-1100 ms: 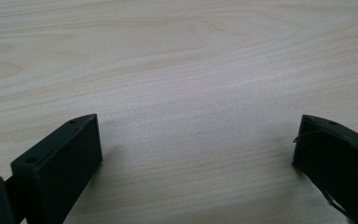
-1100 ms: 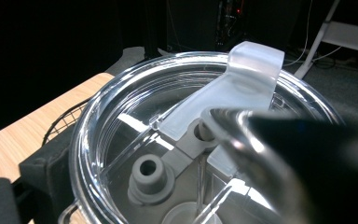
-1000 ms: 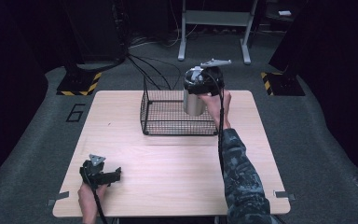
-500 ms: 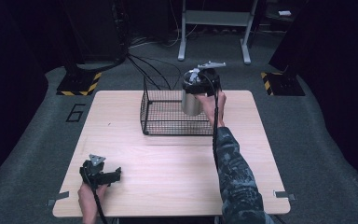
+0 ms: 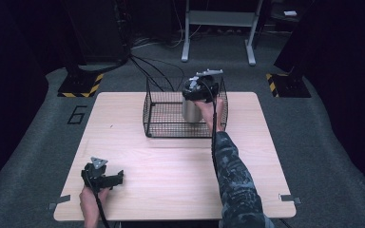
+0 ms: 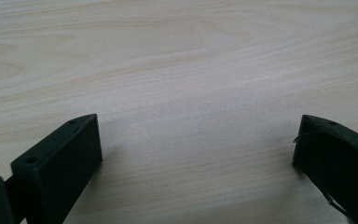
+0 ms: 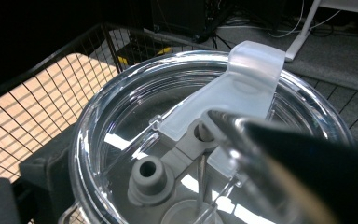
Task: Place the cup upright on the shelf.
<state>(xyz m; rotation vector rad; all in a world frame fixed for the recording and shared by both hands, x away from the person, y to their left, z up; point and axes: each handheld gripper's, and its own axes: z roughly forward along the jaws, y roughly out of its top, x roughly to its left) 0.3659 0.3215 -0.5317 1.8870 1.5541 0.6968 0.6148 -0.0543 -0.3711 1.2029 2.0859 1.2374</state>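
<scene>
A steel tumbler [image 5: 189, 111] with a clear plastic lid [image 7: 168, 135] stands upright inside the black wire basket [image 5: 171, 135], in its right half at the table's far side. My right gripper [image 5: 199, 88] comes down on it from above and is shut on the tumbler just under the lid; both black jaws flank the lid in the right gripper view [image 7: 168, 172]. Whether the tumbler rests on the basket floor I cannot tell. My left gripper [image 5: 116, 177] lies low at the table's near left, open [image 6: 198, 149] over bare wood with nothing between its jaws.
The light wooden table [image 5: 171, 185] has open room between the basket and the near edge. The left half of the basket holds nothing. Grey carpet, black cables and a metal stand's legs [image 5: 218, 47] lie beyond the far edge.
My right gripper has shifted slightly left and lower with the tumbler, deeper into the basket. The left gripper has stayed where it was.
</scene>
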